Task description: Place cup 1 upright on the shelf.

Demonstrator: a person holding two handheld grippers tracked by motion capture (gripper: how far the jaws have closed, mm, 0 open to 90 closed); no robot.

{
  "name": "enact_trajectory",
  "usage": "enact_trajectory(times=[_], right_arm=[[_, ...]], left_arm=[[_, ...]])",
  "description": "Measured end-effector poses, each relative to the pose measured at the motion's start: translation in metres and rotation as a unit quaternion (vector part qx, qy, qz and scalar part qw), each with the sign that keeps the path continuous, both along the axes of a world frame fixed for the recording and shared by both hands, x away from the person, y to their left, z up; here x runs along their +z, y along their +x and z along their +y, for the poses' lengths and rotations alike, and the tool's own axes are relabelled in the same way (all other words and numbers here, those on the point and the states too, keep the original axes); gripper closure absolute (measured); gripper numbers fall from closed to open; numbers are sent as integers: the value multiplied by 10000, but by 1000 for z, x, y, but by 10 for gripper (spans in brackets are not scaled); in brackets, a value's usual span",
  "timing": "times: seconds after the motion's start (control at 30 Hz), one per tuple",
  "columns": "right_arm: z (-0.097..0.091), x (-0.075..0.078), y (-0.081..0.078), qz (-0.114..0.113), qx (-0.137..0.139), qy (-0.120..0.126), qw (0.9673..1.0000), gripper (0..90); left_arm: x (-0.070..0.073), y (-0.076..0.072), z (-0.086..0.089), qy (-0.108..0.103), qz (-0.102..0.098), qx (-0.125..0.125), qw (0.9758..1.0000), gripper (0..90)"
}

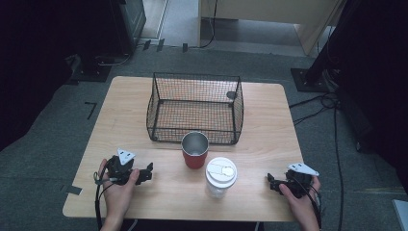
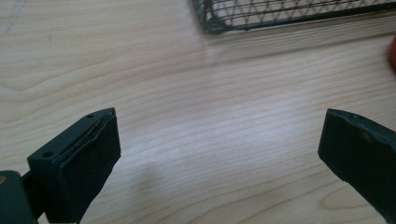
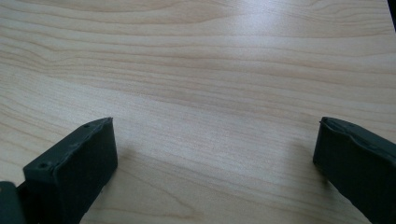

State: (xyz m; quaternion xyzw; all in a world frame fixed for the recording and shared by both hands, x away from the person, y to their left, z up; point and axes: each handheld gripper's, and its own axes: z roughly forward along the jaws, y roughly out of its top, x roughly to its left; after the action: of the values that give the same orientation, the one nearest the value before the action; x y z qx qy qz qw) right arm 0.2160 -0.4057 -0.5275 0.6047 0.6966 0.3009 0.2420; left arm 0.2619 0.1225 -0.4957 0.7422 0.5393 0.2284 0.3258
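White-lidded clear cup (image 1: 221,177), red tumbler (image 1: 195,150) beside.

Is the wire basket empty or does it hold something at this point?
Empty. In the high view the basket shows bare mesh floor; the red cup and the lidded cup both stand outside it on the table.

Running off the top edge of the left gripper view: wire basket (image 2: 289,14), near corner alone showing. Cutting off at that view's right edge: a blurred red sliver (image 2: 392,53), identity unreadable. Hiding partly under holding hands in the high view: left tongs (image 1: 144,173), right tongs (image 1: 272,183).
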Motion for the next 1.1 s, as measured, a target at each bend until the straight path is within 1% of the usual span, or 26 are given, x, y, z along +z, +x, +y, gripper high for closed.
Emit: enact_trajectory(times=[0.03,0.13,0.17,0.27,0.3,0.4,0.43,0.5,0.53,0.6,0.63,0.67,0.73,0.8,0.83,0.87,0.9,0.93,1.0,1.03,1.1], right_arm=[[0,0,0,-1,-7,-2,10000,0],[0,0,0,-5,-43,-5,10000,0],[0,0,0,-5,-53,-2,10000,0],[0,0,0,-2,-64,2,10000,0],[0,0,0,-4,-65,1,10000,0],[-1,0,0,-6,-63,1,10000,0],[-1,0,0,-5,-66,3,10000,0],[-1,0,0,-4,-66,3,10000,0],[-1,0,0,-4,-66,3,10000,0],[-1,0,0,-6,-63,0,10000,0],[-1,0,0,-5,-67,3,10000,0],[-1,0,0,-7,-63,0,10000,0],[-1,0,0,-4,-66,2,10000,0],[-1,0,0,-6,-63,1,10000,0],[-1,0,0,-6,-63,1,10000,0],[0,0,0,-4,-66,3,10000,0],[0,0,0,-4,-66,3,10000,0],[-1,0,0,-4,-66,2,10000,0],[-1,0,0,-3,-66,3,10000,0],[-1,0,0,-3,-66,3,10000,0],[-1,0,0,-5,-66,2,10000,0]], left_arm=[[2,0,-3,-2,-12,-60,10000,1],[4,1,-7,-18,-31,-120,9999,0],[6,2,-11,-17,-48,-183,9998,1],[7,3,-15,-32,-47,-240,9997,1],[8,3,-20,-37,-75,-308,9995,1],[10,4,-24,-45,-81,-373,9993,1],[11,5,-28,-94,-89,-458,9989,1],[12,5,-31,-129,-98,-496,9986,1],[13,5,-35,-173,-119,-581,9981,1],[13,5,-37,-185,-125,-613,9979,1],[14,5,-42,-194,-123,-715,9972,1],[14,5,-42,-194,-123,-715,9972,1],[16,5,-46,-210,-159,-822,9963,1],[18,6,-49,-330,-183,-948,9948,1],[19,6,-51,-386,-206,-1028,9937,1],[21,5,-55,-447,-239,-1155,9920,1],[21,5,-55,-447,-239,-1155,9920,1],[23,4,-60,-506,-263,-1277,9902,1],[24,3,-64,-531,-283,-1385,9885,1],[24,3,-64,-531,-283,-1385,9885,1],[25,3,-67,-588,-305,-1467,9870,1]])
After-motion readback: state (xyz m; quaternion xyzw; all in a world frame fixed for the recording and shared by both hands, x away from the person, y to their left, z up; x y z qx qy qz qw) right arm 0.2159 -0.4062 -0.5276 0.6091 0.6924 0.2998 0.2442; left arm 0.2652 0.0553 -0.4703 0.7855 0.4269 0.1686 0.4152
